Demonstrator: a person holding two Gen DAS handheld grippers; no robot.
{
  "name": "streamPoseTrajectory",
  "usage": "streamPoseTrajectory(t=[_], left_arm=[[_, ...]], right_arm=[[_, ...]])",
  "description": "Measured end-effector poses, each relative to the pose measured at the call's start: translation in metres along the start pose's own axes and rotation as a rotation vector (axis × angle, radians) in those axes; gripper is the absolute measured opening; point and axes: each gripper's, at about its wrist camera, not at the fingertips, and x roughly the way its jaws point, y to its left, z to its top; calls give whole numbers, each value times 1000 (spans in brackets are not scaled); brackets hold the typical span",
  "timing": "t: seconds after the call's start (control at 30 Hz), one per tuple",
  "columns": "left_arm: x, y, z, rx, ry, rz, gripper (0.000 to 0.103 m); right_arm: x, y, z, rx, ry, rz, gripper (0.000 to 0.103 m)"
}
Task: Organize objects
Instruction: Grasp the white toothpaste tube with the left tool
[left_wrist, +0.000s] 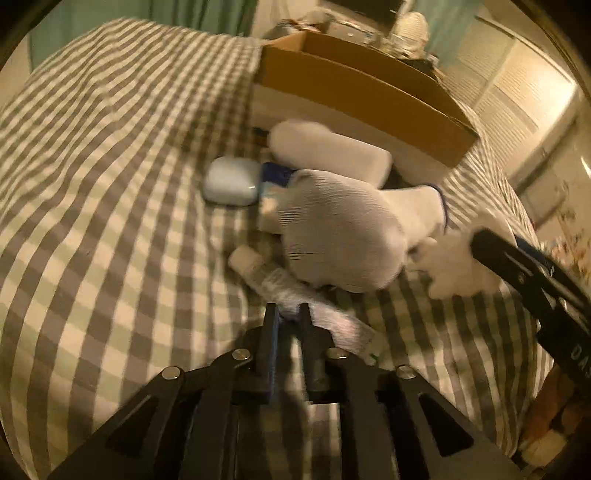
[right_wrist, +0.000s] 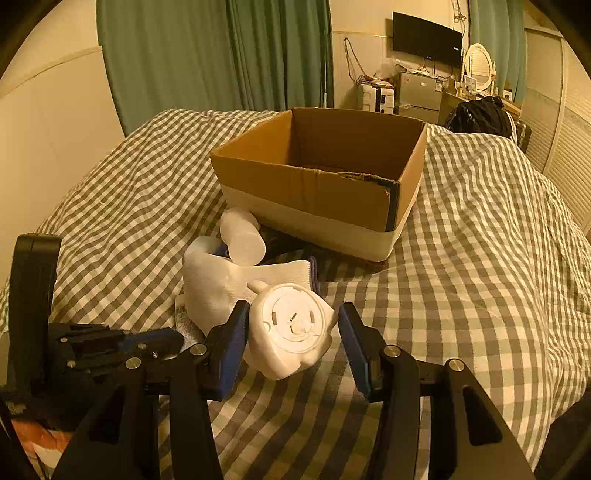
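An open cardboard box (right_wrist: 325, 177) stands on the checked bed; it also shows in the left wrist view (left_wrist: 354, 92). In front of it lies a pile: a white knit glove (left_wrist: 340, 229), a pale blue case (left_wrist: 231, 181), a frosted white bottle (right_wrist: 242, 236) and a clear tube (left_wrist: 295, 295). My left gripper (left_wrist: 288, 312) is nearly shut, its tips on the tube's middle. My right gripper (right_wrist: 291, 328) is open around a white round figurine (right_wrist: 291, 328) lying bottom-up, left pad touching it, right pad a little apart. The figurine also shows in the left wrist view (left_wrist: 458, 266).
The grey-and-white checked bedspread (right_wrist: 480, 258) spreads wide to the right and left of the pile. Green curtains (right_wrist: 214, 55), a wall TV (right_wrist: 426, 38) and a cluttered dresser (right_wrist: 476, 99) stand beyond the bed. Louvred closet doors (right_wrist: 561, 147) are at far right.
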Motion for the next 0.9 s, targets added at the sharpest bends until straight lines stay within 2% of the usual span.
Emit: streamPoseTrajectory(t=[0.03, 0.1, 0.17, 0.27, 0.37, 0.5, 0.67, 0.9], left_arm=[[3, 5, 1, -23, 5, -10, 27], [7, 8, 2, -61, 13, -55, 45], [14, 4, 6, -62, 26, -75, 57], [25, -13, 9, 1, 30, -22, 60], [35, -22, 11, 41, 33, 20, 53], [26, -20, 10, 33, 27, -3, 36], [-1, -16, 4, 31, 18, -2, 21], [-51, -9, -17, 24, -31, -13, 16]], right_arm=[[0, -1, -1, 2, 0, 1, 49], [1, -1, -1, 4, 3, 1, 49], [3, -1, -1, 4, 6, 5, 49], [4, -2, -2, 10, 10, 10, 49], [6, -5, -2, 23, 15, 17, 49], [5, -5, -2, 25, 12, 21, 49], [1, -3, -1, 19, 2, 20, 49], [-21, 5, -1, 0, -38, 4, 49]])
